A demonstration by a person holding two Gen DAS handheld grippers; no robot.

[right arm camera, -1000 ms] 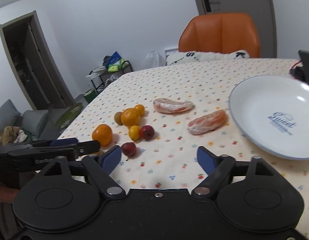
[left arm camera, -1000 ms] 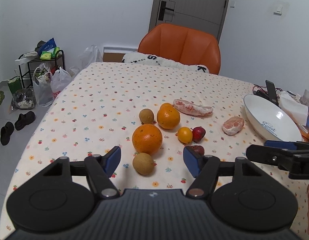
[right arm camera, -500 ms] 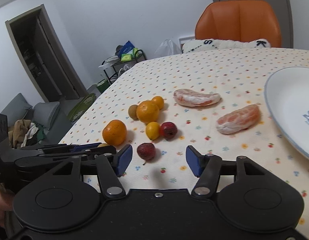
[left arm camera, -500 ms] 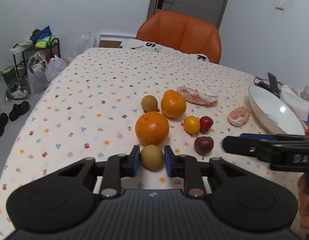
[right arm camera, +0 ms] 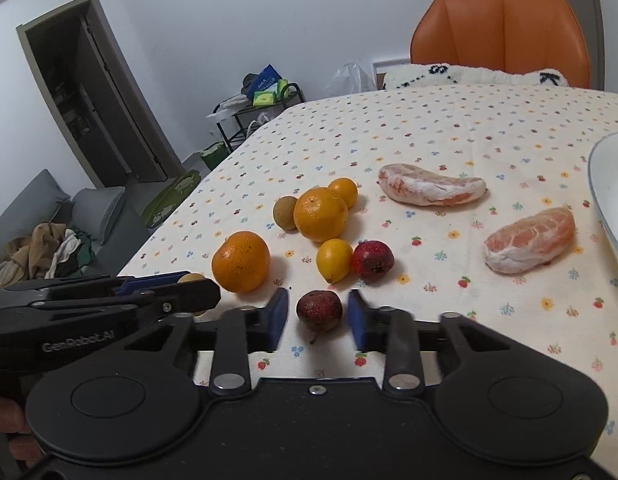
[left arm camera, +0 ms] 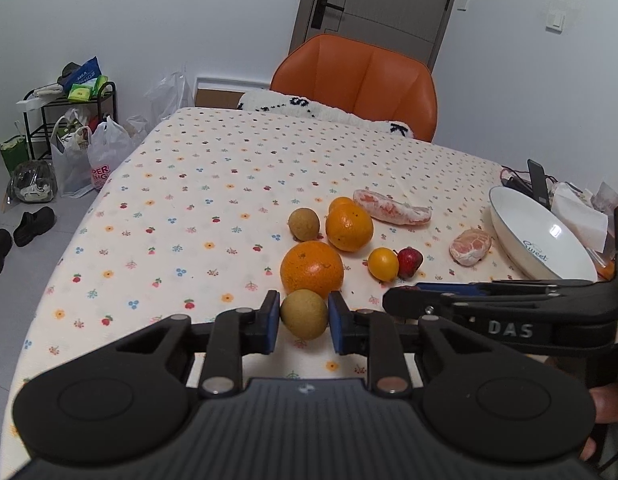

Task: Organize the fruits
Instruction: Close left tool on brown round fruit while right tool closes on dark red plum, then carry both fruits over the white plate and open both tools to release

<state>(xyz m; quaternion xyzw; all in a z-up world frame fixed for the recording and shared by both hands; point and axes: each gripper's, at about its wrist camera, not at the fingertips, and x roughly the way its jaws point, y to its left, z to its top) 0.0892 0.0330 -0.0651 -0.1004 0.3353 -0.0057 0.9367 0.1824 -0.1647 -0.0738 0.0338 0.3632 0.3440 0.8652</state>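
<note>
Since a second ago, closed from wide open: left gripper [left arm camera: 303,322] clamped on the brown fruit [left arm camera: 303,319] at lower centre, right gripper [right arm camera: 318,317] narrowed, not touching the dark red fruit [right arm camera: 319,310]; best squeezed gently, lifted straight toward the plate [left arm camera: 541,240].

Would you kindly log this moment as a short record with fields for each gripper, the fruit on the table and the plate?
left gripper: pads on either side of a brown round fruit, seemingly touching it
right gripper: straddles a dark red fruit, small gaps each side
loose fruit: three oranges, one more brown fruit, a small yellow fruit, a red fruit, two peeled citrus pieces
plate: white, empty where visible
surface: floral tablecloth
</note>
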